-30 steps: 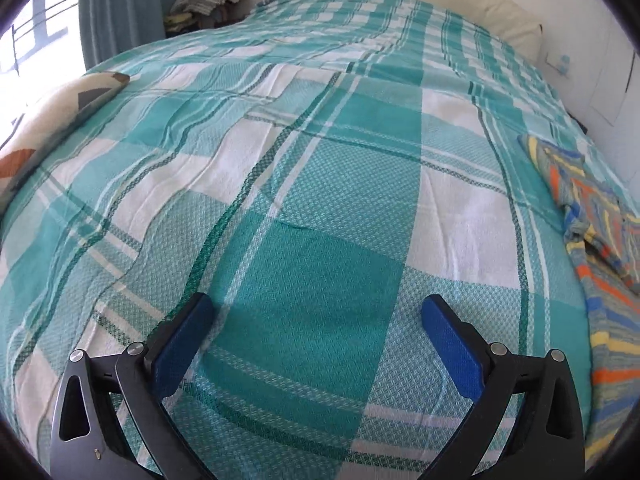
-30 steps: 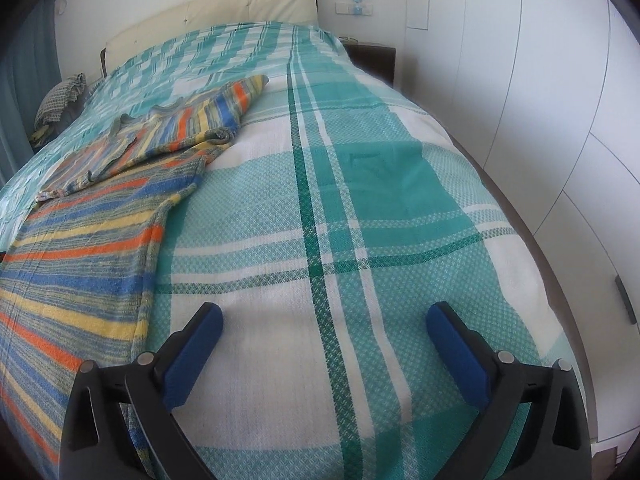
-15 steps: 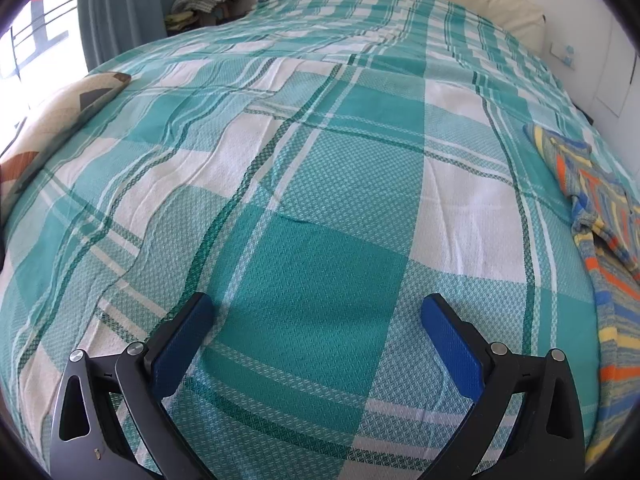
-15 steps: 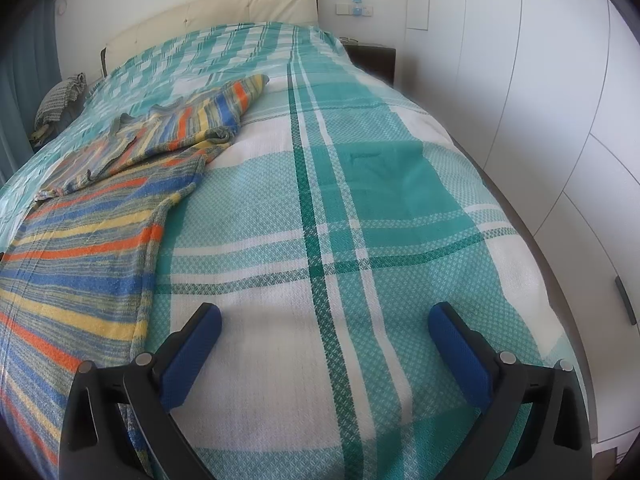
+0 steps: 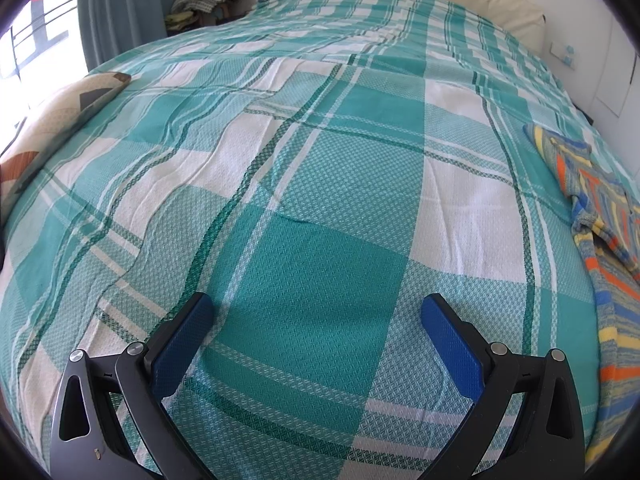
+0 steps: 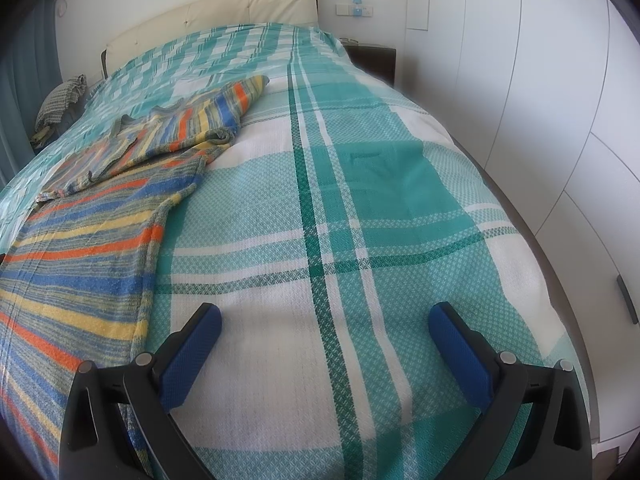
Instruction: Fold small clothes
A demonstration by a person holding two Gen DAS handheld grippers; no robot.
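Left gripper (image 5: pixel 318 312) shifted leftward; striped sweater (image 5: pixel 600 216) unmoved.

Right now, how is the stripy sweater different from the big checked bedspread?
The striped sweater has thin orange, blue and yellow stripes; the plaid bedspread has big teal and white squares. The sweater covers only one part of the bed, while the bedspread covers all that shows. The sweater's sleeve is folded across it; the bedspread lies spread out. The sweater lies on top of the bedspread. Both are woven or knitted cloth lying flat.

striped sweater (image 6: pixel 80 248) cropped (left edge), hem unseen
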